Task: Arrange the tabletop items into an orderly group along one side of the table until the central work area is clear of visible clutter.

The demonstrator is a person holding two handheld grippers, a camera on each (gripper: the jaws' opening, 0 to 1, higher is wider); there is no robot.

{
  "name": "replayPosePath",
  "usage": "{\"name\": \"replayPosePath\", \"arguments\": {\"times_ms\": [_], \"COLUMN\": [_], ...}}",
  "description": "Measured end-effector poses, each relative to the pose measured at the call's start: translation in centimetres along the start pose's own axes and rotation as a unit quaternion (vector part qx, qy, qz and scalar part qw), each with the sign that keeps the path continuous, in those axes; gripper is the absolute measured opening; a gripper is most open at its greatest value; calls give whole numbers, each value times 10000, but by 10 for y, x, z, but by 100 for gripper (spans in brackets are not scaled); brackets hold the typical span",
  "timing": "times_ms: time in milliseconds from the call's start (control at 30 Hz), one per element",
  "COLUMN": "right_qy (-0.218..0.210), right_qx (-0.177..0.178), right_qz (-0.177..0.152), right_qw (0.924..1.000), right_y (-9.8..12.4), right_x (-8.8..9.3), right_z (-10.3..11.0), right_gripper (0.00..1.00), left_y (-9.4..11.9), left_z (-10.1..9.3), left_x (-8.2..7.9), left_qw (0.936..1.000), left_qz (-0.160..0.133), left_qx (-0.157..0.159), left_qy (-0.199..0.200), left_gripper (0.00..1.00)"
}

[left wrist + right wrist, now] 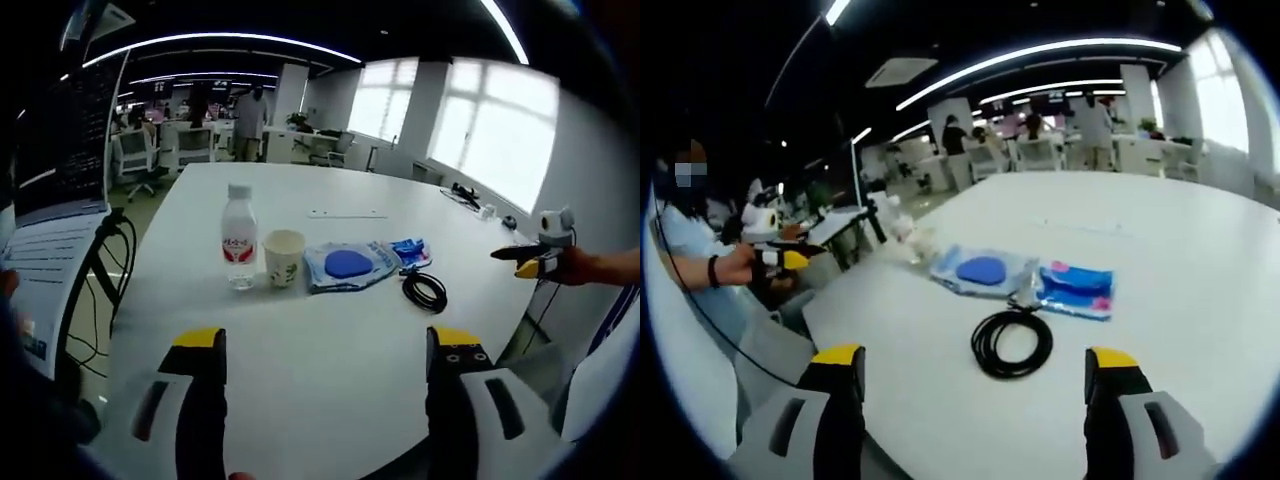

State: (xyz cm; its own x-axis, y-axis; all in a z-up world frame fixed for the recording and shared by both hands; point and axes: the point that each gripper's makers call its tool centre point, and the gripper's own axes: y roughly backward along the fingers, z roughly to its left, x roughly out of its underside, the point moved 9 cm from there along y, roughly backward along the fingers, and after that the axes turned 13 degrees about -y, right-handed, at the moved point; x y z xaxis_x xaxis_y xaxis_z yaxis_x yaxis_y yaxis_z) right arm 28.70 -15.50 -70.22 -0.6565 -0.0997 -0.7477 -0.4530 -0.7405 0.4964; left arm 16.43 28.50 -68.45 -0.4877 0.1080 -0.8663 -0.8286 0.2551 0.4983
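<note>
On the white table [330, 370], a clear water bottle [238, 236] with a red label stands next to a paper cup [284, 258]. To their right lie a blue pouch [348, 265], a small blue packet [411, 250] and a coiled black cable [425, 290]. My left gripper [326, 345] is open near the table's front edge, well short of the row. My right gripper [974, 360] is open, close to the cable [1012, 342], with the pouch [982, 270] and the packet [1077, 287] beyond it. Each gripper shows in the other's view, held in a hand [545, 255] [780, 255].
A dark screen on a stand [62, 140] with hanging cables stands off the table's left edge. A thin white strip [345, 213] lies farther back, and small items [468, 196] sit by the far right edge. Office chairs and people are in the background.
</note>
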Motion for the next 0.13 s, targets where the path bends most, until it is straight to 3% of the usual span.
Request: {"name": "replayPosePath", "arguments": {"times_ms": [133], "right_qy": [-58], "right_qx": [20], "right_qz": [-40], "right_qw": [10000], "right_y": [1], "right_x": [-1], "right_z": [2], "right_gripper": [93], "left_y": [1], "left_z": [-3], "left_x": [-2], "left_qw": [10000], "left_qz": [-13], "left_qx": [26], "left_qy": [2], "left_gripper": [82]}}
